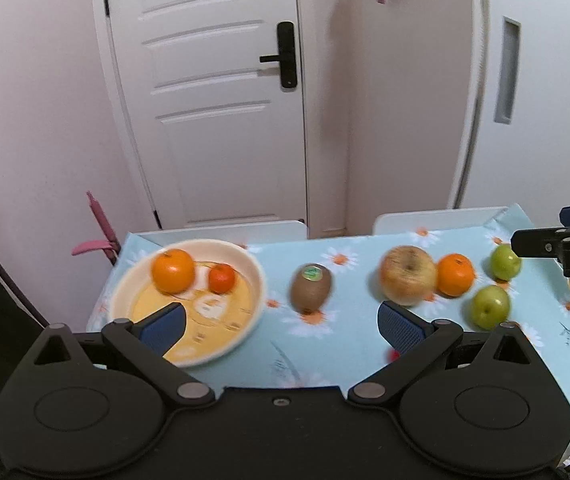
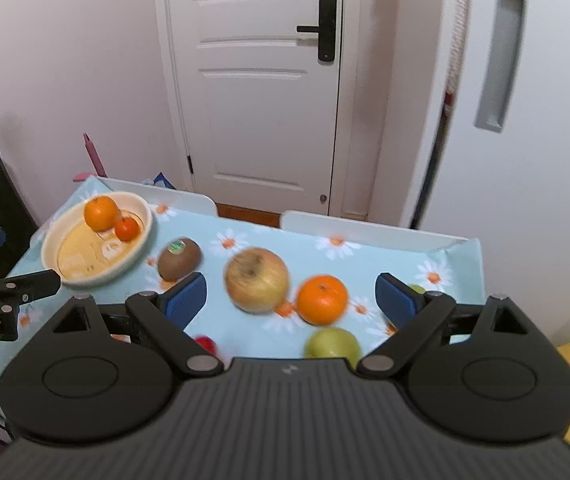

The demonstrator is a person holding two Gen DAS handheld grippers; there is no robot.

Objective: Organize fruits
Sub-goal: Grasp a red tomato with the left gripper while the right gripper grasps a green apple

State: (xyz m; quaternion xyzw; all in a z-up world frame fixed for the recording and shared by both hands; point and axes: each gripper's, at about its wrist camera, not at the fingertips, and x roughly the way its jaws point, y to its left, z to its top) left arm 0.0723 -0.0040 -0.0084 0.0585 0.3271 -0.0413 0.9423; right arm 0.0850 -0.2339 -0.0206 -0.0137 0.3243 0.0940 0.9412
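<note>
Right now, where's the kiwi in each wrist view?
Left wrist: kiwi sits centre, on the cloth between the bowl at left and the apple at right.
Right wrist: kiwi sits left of centre, just beyond the left fingertip, right of the bowl.
Shared landmark: the bowl holding two oranges, immediately left of the kiwi in both views.

Two oranges [image 1: 173, 271] in bowl [image 1: 125, 284]
</note>
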